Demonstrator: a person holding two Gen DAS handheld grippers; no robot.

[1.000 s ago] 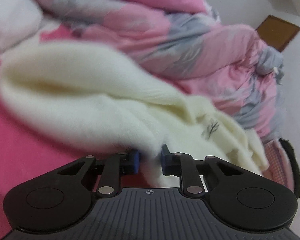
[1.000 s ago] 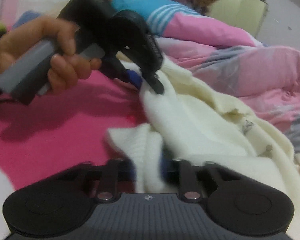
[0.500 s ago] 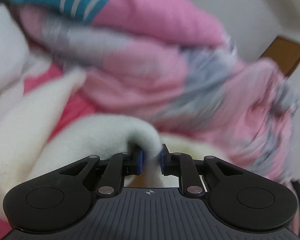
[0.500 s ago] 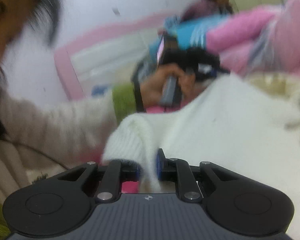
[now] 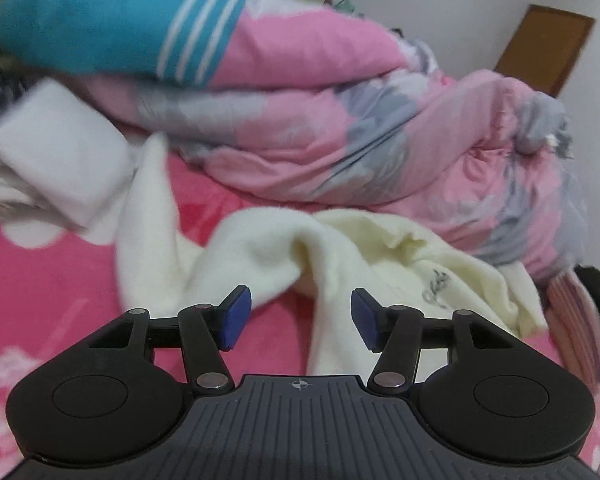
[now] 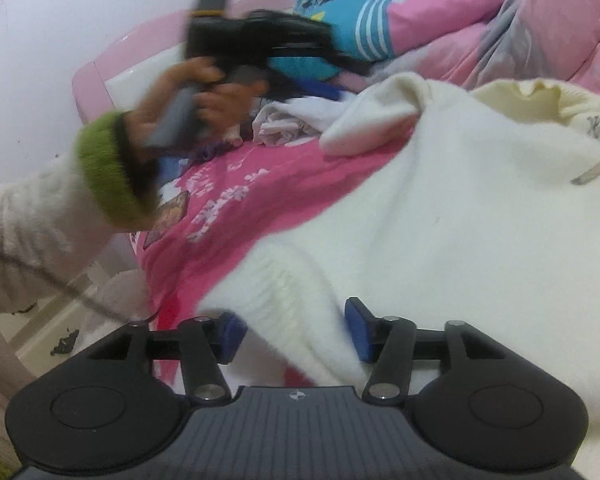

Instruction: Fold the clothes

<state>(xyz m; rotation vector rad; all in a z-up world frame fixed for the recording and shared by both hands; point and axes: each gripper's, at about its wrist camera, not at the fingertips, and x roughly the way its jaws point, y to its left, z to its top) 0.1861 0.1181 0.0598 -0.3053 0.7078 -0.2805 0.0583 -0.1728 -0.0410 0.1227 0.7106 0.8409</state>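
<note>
Sweater [image 5: 340, 256], cream and fluffy, lies crumpled on the pink sheet [image 5: 48, 280] across the middle of the left wrist view, below the pink and grey quilt [image 5: 340, 120]. The left gripper [image 5: 300, 318] has its blue pads spread apart, a strip of sweater hanging between them untouched. In the right wrist view the sweater [image 6: 460, 220] fills the right half; the right gripper [image 6: 294, 330] is spread wide around its ribbed hem, not pinching.

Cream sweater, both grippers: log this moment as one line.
stage: fold clothes | left gripper: open, off cloth | right gripper: open, hem between jaws | cream sweater: rumpled on pink bedsheet
</note>
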